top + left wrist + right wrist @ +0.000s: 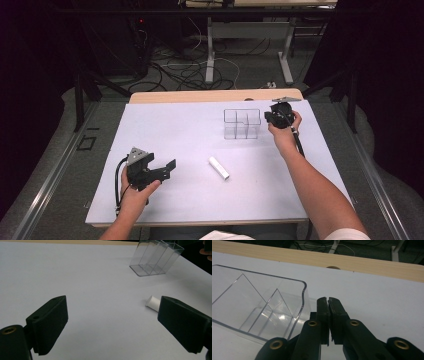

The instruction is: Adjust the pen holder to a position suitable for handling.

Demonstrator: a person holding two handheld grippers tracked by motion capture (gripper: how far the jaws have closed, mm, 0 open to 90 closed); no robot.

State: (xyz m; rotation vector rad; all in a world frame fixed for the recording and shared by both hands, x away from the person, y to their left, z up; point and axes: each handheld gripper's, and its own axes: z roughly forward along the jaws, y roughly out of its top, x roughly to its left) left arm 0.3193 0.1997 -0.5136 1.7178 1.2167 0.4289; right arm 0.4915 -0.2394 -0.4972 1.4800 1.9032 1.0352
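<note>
A clear plastic organizer [242, 123] with several compartments stands at the back right of the white mat. It also appears in the left gripper view [155, 258] and the right gripper view [257, 307]. A small white cylinder [219, 168] lies on its side mid-table, and its end shows beside the right-hand jaw in the left gripper view [153, 303]. My left gripper [167, 170] rests near the front left, open and empty [112, 315]. My right gripper [270, 118] sits just right of the organizer's corner, with its jaws pressed together on nothing [328, 301].
The white mat [180, 135] covers a wooden table whose bare edge [200, 96] runs along the back. Beyond it are cables [185, 70] on the floor and another table's legs [210, 50]. The person's forearms come in from the front edge.
</note>
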